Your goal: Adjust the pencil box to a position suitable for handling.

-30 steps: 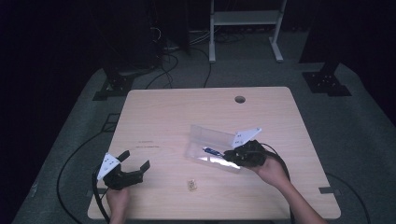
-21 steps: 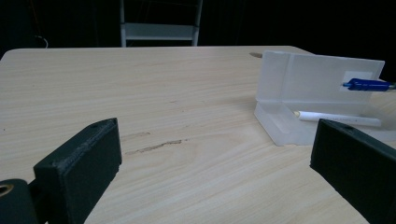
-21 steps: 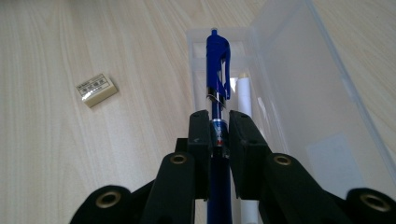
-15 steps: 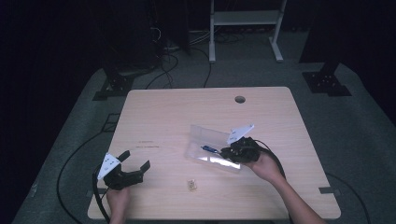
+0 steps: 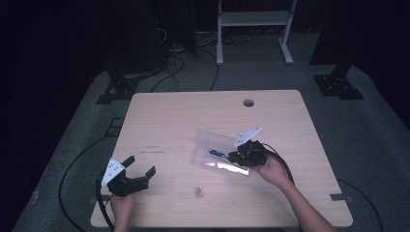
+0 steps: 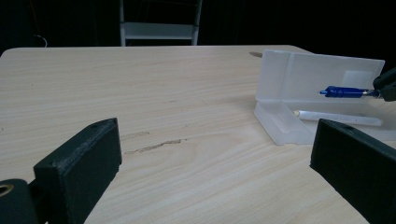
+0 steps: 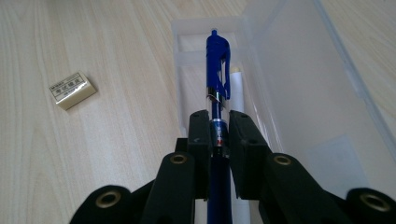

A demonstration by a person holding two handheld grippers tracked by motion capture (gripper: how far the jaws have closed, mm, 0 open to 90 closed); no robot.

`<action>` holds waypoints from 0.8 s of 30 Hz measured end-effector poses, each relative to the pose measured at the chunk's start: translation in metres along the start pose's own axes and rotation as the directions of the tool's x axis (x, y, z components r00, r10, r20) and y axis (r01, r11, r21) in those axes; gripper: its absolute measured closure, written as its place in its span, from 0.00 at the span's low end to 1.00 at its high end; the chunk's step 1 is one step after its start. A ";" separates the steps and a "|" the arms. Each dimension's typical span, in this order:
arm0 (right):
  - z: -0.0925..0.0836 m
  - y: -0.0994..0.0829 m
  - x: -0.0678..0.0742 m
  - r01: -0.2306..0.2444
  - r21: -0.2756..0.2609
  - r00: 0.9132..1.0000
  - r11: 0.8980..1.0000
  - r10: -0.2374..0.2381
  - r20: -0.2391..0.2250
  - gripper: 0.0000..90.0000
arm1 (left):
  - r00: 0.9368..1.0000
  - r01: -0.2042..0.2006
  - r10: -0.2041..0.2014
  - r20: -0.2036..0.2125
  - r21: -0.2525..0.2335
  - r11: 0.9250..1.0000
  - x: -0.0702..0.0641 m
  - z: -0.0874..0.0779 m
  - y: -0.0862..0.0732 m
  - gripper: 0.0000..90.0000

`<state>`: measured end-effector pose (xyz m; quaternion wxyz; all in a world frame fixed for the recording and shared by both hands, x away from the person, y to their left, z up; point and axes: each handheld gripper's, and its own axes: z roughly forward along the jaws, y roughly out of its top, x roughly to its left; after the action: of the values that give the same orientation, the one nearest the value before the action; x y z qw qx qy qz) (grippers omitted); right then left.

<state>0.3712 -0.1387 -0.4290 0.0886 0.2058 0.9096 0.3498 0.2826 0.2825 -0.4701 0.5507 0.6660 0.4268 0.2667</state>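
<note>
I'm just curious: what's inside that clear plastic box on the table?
A white pen lies in the clear plastic box. The right gripper holds a blue pen just above it, covering most of the white one, so the rest is hidden.

Two pens [image 7: 218,60], one case [image 5: 216,142], one eraser [image 7: 72,89]

Pretty dark room: light wooden bench [image 5: 169,121] on grey carpet [image 5: 367,135], white metal frame [image 5: 254,19] behind it, black cables [image 5: 169,72] trailing beside that frame.

Print on the eraser [image 7: 72,89] label is illegible
</note>
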 end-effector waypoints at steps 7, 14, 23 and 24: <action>0.004 0.000 -0.002 -0.002 0.012 1.000 1.000 0.002 0.000 0.88 | 1.000 0.001 -0.001 0.000 0.001 1.000 0.000 0.000 0.000 0.01; 0.014 -0.001 -0.002 -0.004 0.032 1.000 0.999 0.004 -0.017 0.88 | 1.000 0.003 -0.003 -0.001 -0.001 1.000 0.001 -0.001 0.000 0.01; 0.025 -0.003 -0.002 -0.008 0.054 0.999 0.999 0.009 -0.032 0.88 | 1.000 0.005 -0.005 -0.001 -0.005 1.000 0.001 -0.002 0.000 0.01; 0.027 -0.004 -0.002 -0.004 0.063 0.999 0.998 0.006 -0.032 0.88 | 1.000 0.005 -0.005 -0.002 -0.005 1.000 0.001 -0.002 0.000 0.01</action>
<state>0.3797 -0.1261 -0.4517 0.0666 0.2054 0.9209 0.3244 0.2819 0.2839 -0.4694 0.5525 0.6634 0.4283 0.2668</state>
